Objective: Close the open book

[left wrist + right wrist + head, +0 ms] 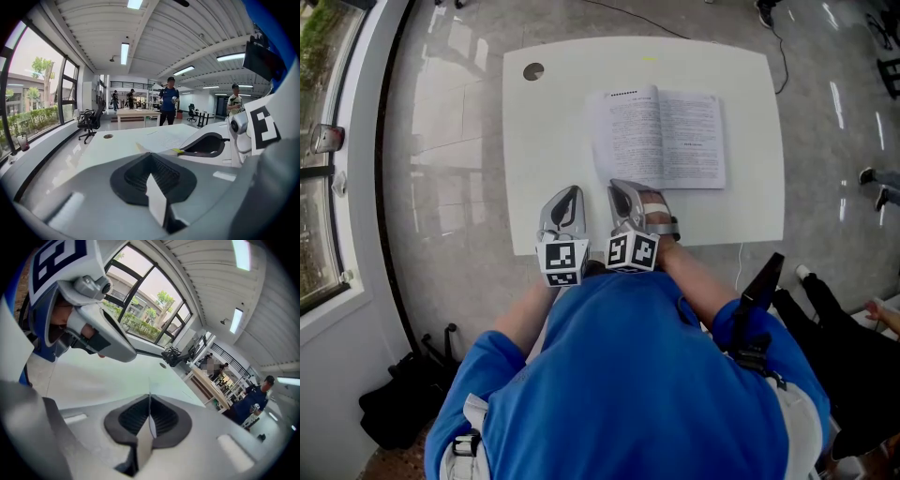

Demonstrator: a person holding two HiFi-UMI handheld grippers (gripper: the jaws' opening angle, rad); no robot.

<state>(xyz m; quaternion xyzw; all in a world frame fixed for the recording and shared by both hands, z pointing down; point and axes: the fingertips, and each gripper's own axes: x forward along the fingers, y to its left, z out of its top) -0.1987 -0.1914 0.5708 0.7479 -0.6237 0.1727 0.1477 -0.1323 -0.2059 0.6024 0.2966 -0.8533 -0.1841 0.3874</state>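
Pinching: right hand-held gripper (pixel 622 187) closed on left page-edge of open book (pixel 661 136) | left hand-held gripper (pixel 573 191) closed, empty | print — unreadably small

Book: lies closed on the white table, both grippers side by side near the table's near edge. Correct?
Not quite. The book lies open, pages facing up, as the head view shows. The rest holds: it is on the white table, and the left gripper and right gripper are side by side near the table's near edge.
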